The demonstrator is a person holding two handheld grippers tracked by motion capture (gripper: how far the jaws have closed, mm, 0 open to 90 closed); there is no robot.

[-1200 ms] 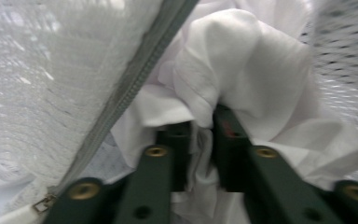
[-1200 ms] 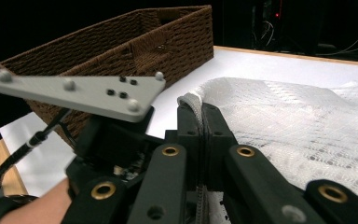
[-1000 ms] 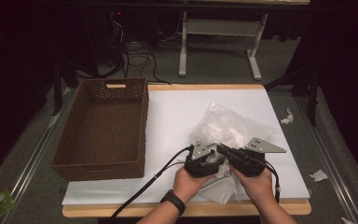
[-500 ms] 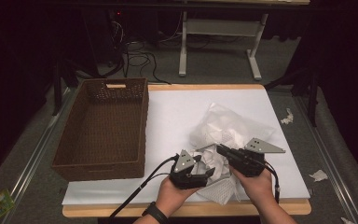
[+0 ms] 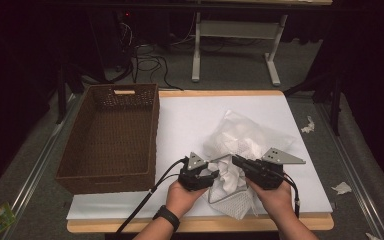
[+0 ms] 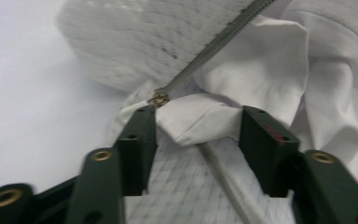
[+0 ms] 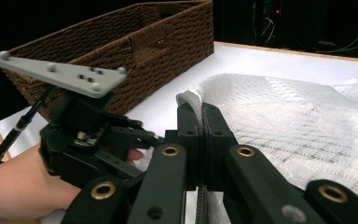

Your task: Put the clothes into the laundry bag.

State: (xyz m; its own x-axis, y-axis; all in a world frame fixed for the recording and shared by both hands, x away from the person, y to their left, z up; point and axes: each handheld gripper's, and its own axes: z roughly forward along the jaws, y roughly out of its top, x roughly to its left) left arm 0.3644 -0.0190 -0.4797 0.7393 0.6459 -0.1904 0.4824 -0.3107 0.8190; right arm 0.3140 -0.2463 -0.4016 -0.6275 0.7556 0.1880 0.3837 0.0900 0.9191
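White cloth [image 6: 200, 123] sits between the closing left gripper [image 6: 198, 135] jaws, not yet pinched; right gripper [image 7: 199, 126] clamps the mesh bag [image 7: 298, 126] rim. Pinch cloth only, clear of the zipper [image 6: 214, 44].

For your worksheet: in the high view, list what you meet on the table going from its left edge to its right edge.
Wicker basket → left gripper → crumpled white cloth → right gripper, shut on the mesh laundry bag's zipper edge → grey three-cornered plate on that gripper.

Mesh bag [image 5: 232, 202] partly hidden under both hands, white cloth [image 6: 270, 60] cut off at right edge
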